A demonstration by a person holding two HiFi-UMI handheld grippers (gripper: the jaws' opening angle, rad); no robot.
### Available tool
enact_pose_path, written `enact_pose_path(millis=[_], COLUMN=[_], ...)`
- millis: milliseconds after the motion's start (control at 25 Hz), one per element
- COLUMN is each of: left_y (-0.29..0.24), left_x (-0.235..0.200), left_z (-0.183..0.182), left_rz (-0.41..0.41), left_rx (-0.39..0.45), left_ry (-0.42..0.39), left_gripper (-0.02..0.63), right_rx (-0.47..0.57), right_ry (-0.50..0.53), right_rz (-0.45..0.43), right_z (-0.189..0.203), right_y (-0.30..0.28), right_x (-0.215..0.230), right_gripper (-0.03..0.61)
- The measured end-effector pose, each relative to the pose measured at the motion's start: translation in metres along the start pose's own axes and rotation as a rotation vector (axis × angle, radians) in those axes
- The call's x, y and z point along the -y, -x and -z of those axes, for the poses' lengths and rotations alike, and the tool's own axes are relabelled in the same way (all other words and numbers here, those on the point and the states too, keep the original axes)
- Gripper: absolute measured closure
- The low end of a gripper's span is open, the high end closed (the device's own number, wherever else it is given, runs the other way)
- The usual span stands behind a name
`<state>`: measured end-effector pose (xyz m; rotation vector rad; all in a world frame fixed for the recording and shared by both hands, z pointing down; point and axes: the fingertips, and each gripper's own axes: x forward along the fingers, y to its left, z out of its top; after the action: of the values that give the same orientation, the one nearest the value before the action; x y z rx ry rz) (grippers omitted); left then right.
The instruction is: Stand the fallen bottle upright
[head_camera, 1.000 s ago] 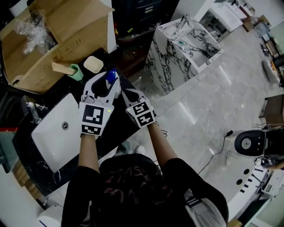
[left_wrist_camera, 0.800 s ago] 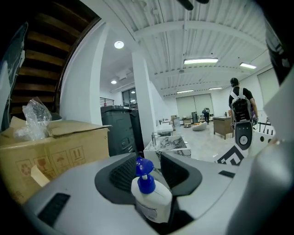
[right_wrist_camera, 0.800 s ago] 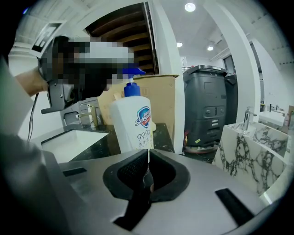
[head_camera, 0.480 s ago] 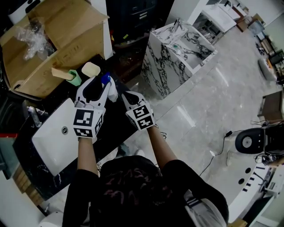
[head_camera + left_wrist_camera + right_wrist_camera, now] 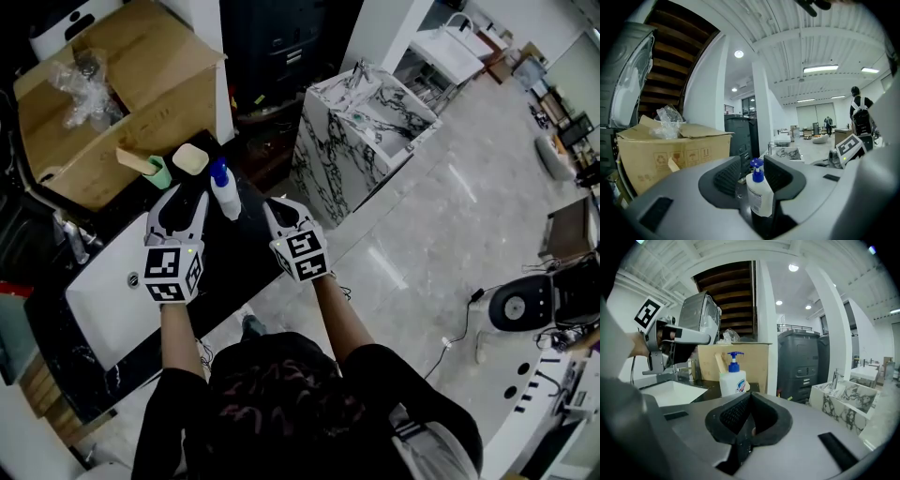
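Bottle (image 5: 224, 192) stands upright on the dark desk (image 5: 239, 253), pump on top, long axis vertical, near the cardboard box (image 5: 112, 103). The task looks done.

Left hand-held gripper (image 5: 185, 197) is nearer. Its jaws are wide and closing slightly. In the left gripper view the bottle (image 5: 759, 194) sits in the gap, close to the right-side jaw, and the pads are not pressing on it, so nothing is held.

Right hand-held gripper (image 5: 275, 208) has its jaws together and empty. The bottle (image 5: 732, 378) lies ahead of it and to its left, apart.

Next move is probably a straight pull-back of the left one. The risk is clipping the bottle sideways.
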<state>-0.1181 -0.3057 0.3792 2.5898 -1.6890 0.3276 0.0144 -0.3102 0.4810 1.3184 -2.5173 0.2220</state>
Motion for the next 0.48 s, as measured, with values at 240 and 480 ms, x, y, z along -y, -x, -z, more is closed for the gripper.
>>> enact_pose_path(millis=[240,480], left_y=[0.033,0.064], left_x=[0.012,0.032], left_z=[0.009,0.017], left_rz=[-0.036,-0.057], left_rx=[0.000,-0.001], left_ry=[0.031,0.046], left_gripper=[0.479,0.539], right_rx=[0.054,0.088], right_ry=[-0.007,-0.012], right_rz=[0.036,0.068], right_z=[-0.010,-0.012], right_y=[0.044,0.085], right_x=[0.006,0.003], right_gripper=[0.571,0.569])
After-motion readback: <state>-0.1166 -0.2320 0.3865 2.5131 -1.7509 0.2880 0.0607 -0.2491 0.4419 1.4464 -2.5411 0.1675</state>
